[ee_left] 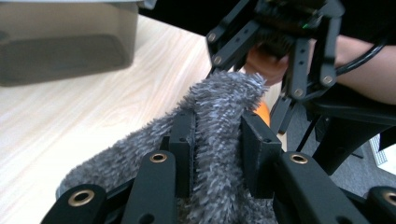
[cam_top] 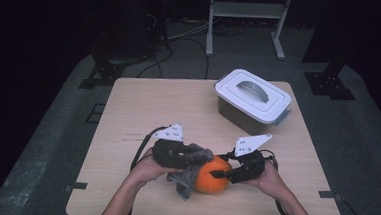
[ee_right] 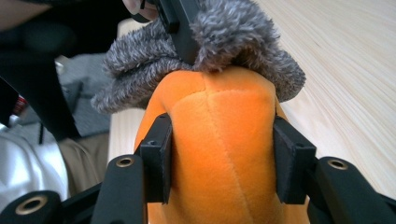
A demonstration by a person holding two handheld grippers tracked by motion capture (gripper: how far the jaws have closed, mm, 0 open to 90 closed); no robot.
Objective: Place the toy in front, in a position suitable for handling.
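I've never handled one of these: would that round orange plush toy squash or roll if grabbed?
The round orange plush toy is probably soft: its velvety seamed fabric bulges between the right gripper pads. Its ball-like shape could roll on the wooden table if let go. The shaggy grey cloth pinched in the left gripper droops, so it is likely floppy.

A light wood tabletop (cam_top: 143, 109) fills the middle of the high view. Toward its upper right stands a brownish translucent storage box (cam_top: 245, 118), closed by a white lid (cam_top: 253, 95) with a grey arched handle (cam_top: 253, 90). Beyond the tabletop's far edge, at the top centre of the frame, the legs of a pale metal stand (cam_top: 246, 21) rise from grey carpeted floor (cam_top: 366, 143), and what seem to be dark cables (cam_top: 183, 37) trail across it.
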